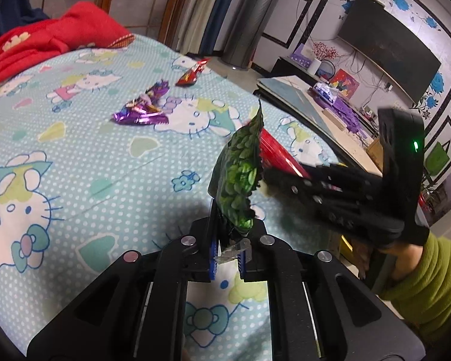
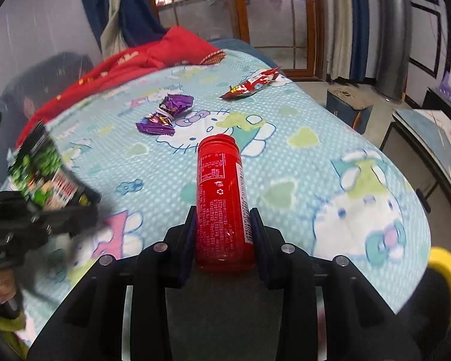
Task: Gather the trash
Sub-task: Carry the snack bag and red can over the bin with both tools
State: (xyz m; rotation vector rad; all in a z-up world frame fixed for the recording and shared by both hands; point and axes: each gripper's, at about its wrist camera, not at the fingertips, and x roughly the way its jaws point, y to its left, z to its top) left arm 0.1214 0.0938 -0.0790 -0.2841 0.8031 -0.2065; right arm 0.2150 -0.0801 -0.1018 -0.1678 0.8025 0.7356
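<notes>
My left gripper [image 1: 228, 257] is shut on the bottom edge of a green snack bag [image 1: 239, 177], which stands up above the bed; the same green bag [image 2: 42, 171] shows blurred at the left of the right wrist view. My right gripper [image 2: 222, 234] is shut on a red plastic bottle [image 2: 221, 198], holding it lengthwise over the sheet, its pads pressed on both sides. The bottle [image 1: 275, 153] peeks out behind the green bag in the left wrist view. A purple wrapper [image 1: 144, 108] [image 2: 165, 115] and a red wrapper [image 1: 192, 73] [image 2: 251, 85] lie farther up the bed.
The bed has a light-blue cartoon-cat sheet [image 1: 75, 156] and a red blanket [image 1: 45, 42] at its far end. A low table [image 1: 315, 111] stands right of the bed under a wall TV [image 1: 388, 51]. A yellow object [image 2: 445, 273] sits at the bed's lower right edge.
</notes>
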